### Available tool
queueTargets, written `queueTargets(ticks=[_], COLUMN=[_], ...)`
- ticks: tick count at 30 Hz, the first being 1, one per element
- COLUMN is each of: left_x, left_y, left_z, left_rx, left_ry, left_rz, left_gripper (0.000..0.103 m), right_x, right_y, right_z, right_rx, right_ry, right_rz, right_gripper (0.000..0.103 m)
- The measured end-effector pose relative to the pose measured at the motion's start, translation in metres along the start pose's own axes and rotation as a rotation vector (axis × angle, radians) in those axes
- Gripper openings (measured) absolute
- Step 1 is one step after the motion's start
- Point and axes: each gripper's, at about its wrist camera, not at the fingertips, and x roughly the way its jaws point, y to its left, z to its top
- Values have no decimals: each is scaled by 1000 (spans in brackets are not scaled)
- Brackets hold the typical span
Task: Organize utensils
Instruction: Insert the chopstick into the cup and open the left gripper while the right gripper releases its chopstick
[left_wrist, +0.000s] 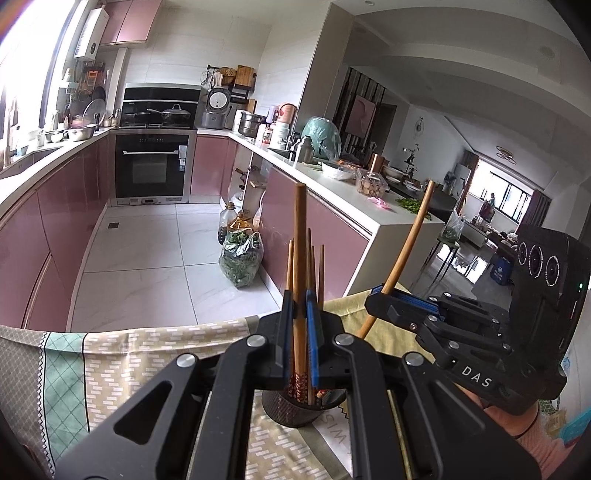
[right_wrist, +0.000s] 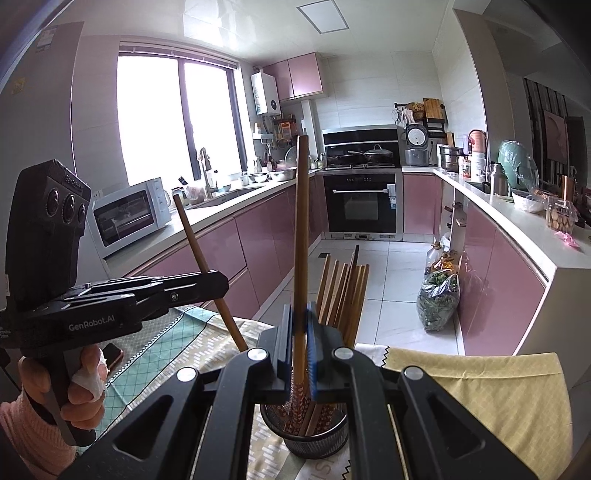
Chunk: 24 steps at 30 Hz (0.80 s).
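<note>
While each gripper's fingers clamp one chopstick, left gripper and right gripper, these light, stiff, slippery sticks want mid-shaft grips above the holder at lower centre.

A mesh holder is stood on the cloth-covered desk, directly below the jaws of the right gripper. A chopstick is clamped upright between those jaws, its lower end inside the holder. A bundle of chopsticks is stood in the holder just right of and behind the jaws. The left gripper is held to the left, and a tilted chopstick is gripped in its jaws. A phone is laid on the desk below the left gripper. A bag of greens is set on the floor beyond the desk, to the right.
</note>
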Motion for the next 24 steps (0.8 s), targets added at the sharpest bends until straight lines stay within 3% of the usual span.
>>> queueTargets(ticks=[24], left_x=[28], left_y=[0], left_z=[-15], left_rx=[16], left_ry=[73], left_rz=[8], left_gripper=[7], right_x=[18], right_y=[-12], right_z=[-15], right_rx=[25], right_ry=[49], right_rz=[-10], right_gripper=[6])
